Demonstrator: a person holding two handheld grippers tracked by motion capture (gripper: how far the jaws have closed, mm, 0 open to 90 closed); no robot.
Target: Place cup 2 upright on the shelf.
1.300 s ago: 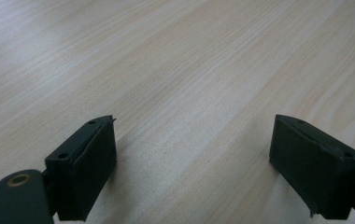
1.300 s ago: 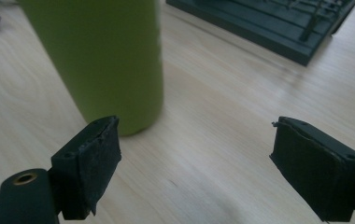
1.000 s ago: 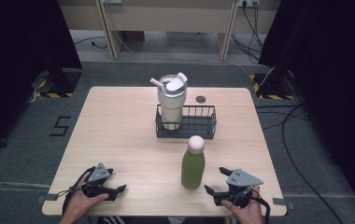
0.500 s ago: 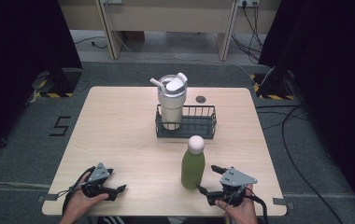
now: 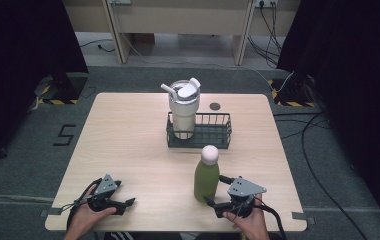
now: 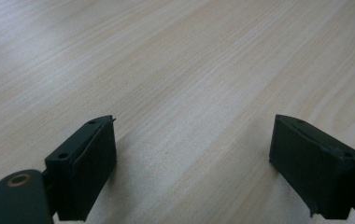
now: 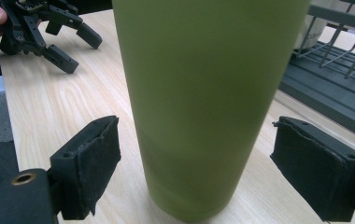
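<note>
**Q.** What step does the figure show, and where does its object stand?

**A.** A tall matte green bottle with a rounded pale cap (image 5: 207,172) stands upright on the light wooden table (image 5: 128,140), near the front edge and just in front of the black wire basket (image 5: 213,131). That basket holds the white lidded tumbler with a straw (image 5: 184,107). The right gripper (image 5: 218,196) sits low beside the bottle's base. Its jaws, which have just been opening, bracket the bottle (image 7: 203,107) with a clear gap on each side, so nothing is gripped yet.

**Q.** How should the grasp be made well?

**A.** Judging from the right gripper view, the bottle is fairly central between the pads (image 7: 89,168). Advance until the body sits deep between them, keep the jaws level, then close evenly. The hold looks low on a tall thing, so a slightly higher grip would probably resist tipping, and the smooth wall may slip under a light squeeze.

**Q.** And the other tool?

**A.** The left gripper (image 5: 120,200) rests open over bare table (image 6: 189,70), well apart.
</note>
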